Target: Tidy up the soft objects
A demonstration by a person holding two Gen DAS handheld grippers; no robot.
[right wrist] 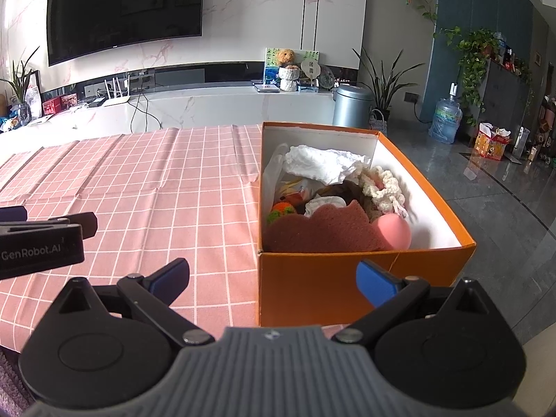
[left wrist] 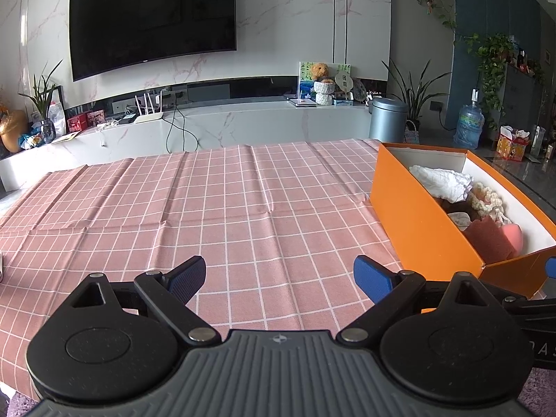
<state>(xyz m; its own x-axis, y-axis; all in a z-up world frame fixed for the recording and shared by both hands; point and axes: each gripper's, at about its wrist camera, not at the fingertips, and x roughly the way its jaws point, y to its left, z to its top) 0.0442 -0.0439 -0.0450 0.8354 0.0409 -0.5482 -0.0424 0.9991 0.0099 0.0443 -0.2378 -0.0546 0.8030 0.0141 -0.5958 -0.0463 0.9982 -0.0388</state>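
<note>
Box (right wrist: 330, 278), orange, on table (right wrist: 156, 191): holds sponge (right wrist: 323, 232), white cloth (right wrist: 323, 165). Left tool (left wrist: 279, 274), marked "GenRobot.AI", spread, empty. Right tool (right wrist: 272, 276) spread, empty.

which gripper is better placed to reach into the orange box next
Right. The right gripper faces the orange box head-on, jaws open at its near wall. The left gripper points at bare tablecloth, box off to its side.

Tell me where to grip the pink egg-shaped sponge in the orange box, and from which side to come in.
Grip the pink egg-shaped sponge across its rounded middle, coming from above. It sits low in the orange box, near the front wall, with the brown scalloped sponge against its left, so a side approach looks blocked. The open right gripper is probably nearest.
</note>
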